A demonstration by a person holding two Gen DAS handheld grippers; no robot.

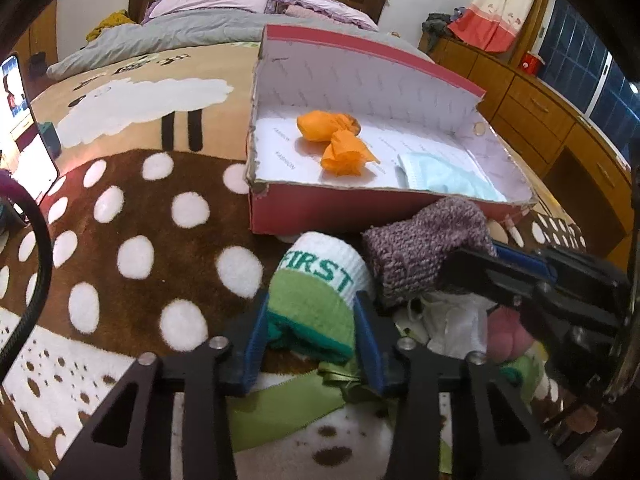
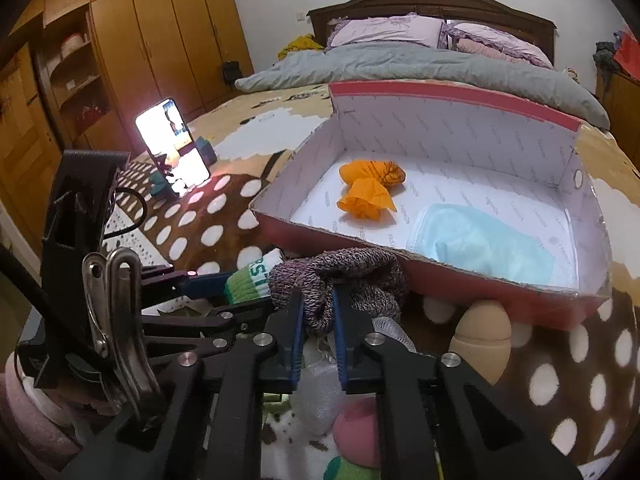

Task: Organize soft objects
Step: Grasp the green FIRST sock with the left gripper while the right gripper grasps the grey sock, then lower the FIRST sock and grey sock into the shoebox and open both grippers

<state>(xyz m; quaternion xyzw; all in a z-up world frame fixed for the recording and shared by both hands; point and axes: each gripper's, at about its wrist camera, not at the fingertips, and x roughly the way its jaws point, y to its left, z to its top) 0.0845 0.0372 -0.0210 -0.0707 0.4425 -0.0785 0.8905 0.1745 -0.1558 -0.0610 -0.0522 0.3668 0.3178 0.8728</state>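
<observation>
**On the spotted blanket: two socks gripped beside the red box**

On the bed, a brown blanket (image 1: 132, 216) with white dots carries everything. The largest thing on it is a red cardboard box (image 1: 320, 210) with a white lining, open at the top, its back flap standing up. Inside the box lie a pale blue face mask (image 2: 484, 244) near the front right corner and a crumpled orange cloth (image 2: 368, 192) towards the middle, the two apart.

Just in front of the box's near wall lies a small heap of soft things. The right gripper (image 2: 318, 320) is nearly closed, its blue pads pinching a fold of the purple knitted sock (image 2: 352, 276). The left gripper (image 1: 312, 332) stands narrow, its pads pressed on both sides of the green and white sock (image 1: 320, 292) lettered "FIRST". The two socks touch.

A green ribbon (image 1: 280, 408) lies under the left gripper, and a lit phone (image 2: 172, 148) stands propped to the left.
</observation>
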